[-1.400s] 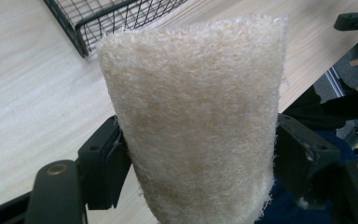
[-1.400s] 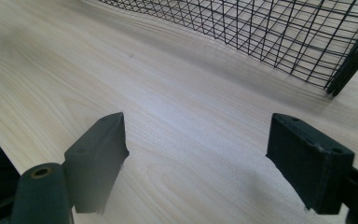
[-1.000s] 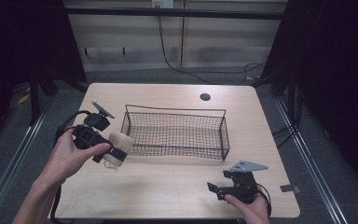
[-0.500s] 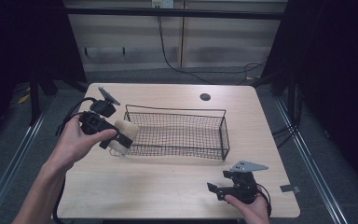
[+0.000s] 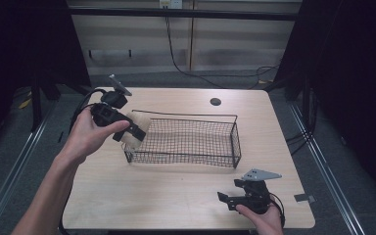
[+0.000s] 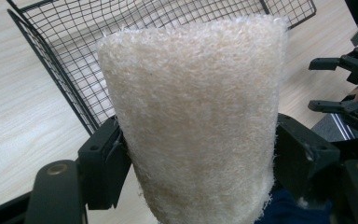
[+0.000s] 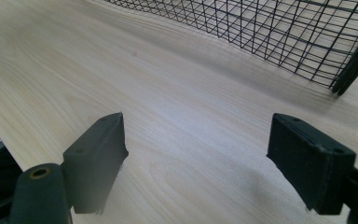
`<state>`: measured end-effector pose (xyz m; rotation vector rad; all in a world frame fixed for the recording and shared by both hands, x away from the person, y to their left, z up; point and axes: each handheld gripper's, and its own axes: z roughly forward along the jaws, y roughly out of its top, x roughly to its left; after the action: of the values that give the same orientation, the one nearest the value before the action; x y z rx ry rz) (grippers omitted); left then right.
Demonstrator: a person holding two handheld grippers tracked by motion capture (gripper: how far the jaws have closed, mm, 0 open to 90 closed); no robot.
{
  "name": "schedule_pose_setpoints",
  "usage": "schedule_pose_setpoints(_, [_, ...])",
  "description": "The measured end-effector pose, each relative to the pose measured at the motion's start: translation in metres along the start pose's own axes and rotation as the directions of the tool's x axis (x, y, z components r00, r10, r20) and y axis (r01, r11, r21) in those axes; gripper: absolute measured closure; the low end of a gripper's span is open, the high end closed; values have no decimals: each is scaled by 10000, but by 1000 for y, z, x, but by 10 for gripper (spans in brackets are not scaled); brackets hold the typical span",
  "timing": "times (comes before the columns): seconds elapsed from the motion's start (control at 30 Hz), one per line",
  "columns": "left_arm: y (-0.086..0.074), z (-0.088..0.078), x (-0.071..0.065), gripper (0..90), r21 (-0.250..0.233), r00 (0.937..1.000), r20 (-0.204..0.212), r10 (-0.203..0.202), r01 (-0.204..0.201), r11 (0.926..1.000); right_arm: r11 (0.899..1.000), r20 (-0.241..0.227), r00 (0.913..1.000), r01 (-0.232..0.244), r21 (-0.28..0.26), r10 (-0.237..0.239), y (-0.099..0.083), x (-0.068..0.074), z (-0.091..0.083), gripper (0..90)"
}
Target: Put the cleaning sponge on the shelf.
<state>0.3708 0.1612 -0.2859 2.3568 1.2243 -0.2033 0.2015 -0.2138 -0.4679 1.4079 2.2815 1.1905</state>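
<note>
The wooden table (image 5: pixel 176 196) lies under both grippers, its pale grain running beneath the right gripper's jaws in the right gripper view. The black wire basket (image 5: pixel 186 142) stands on it, ahead of the right gripper and directly below and beyond the left one; in the left gripper view its corner and mesh floor spread out past the jaws.

The cream fuzzy pad (image 6: pixel 196 116), a thick nappy piece of cloth or sponge, is pinched between the jaws of the left gripper (image 6: pixel 196 163), which press on its lower sides from either flank. It stands up out of the jaws and, in the high view, hangs at the basket's left end wall (image 5: pixel 136 131), over the rim; whether it touches the wire cannot be told.

The left hand (image 5: pixel 90 137) grasps its gripper above the table's left part. The right gripper (image 5: pixel 232 199), held by the right hand (image 5: pixel 259 218) near the table's front edge, has its jaws spread wide with only bare wood between them (image 7: pixel 196 154), the basket's near wall well ahead of it.
</note>
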Motion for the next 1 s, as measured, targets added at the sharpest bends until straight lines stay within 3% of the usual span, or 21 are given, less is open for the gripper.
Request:
schedule_pose_setpoints(0.03, [2, 2, 0, 266, -15, 9999, 124, -53, 53, 10000, 10000, -12, 10000, -12, 4, 12, 0, 0, 0, 189])
schedule_pose_setpoints(0.13, [7, 6, 0, 266, -58, 9996, -116, -263, 262, 9996, 10000, -28, 10000, 3, -3, -3, 0, 0, 0, 189])
schedule_pose_setpoints(0.4, [23, 10, 2, 266, -264, 9970, -242, -737, 730, 9970, 10000, -6, 10000, -33, -35, 33, 0, 0, 0, 189])
schedule_pose_setpoints(0.5, [29, 15, 0, 266, -251, 9935, -581, -976, 963, 9950, 10000, -3, 10000, -33, -33, 33, 0, 0, -1, 189])
schedule_pose_setpoints(0.7, [37, 24, 1, 266, -135, 9887, -611, -1368, 1362, 9906, 10000, -29, 10000, -23, -26, 23, 0, 0, -1, 189])
schedule_pose_setpoints(0.87, [40, 32, 4, 266, -45, 9860, -844, -1440, 1442, 9895, 10000, -28, 10000, -21, -12, 21, 0, 0, 0, 189])
schedule_pose_setpoints(0.93, [41, 37, 6, 266, -137, 9808, -1080, -1626, 1621, 9867, 10000, -36, 10000, -20, -4, 20, -1, 0, 0, 189])
schedule_pose_setpoints(1.0, [42, 39, 7, 266, -83, 9811, -1106, -1588, 1589, 9873, 10000, -40, 10000, -29, 4, 29, 0, 0, 0, 189])
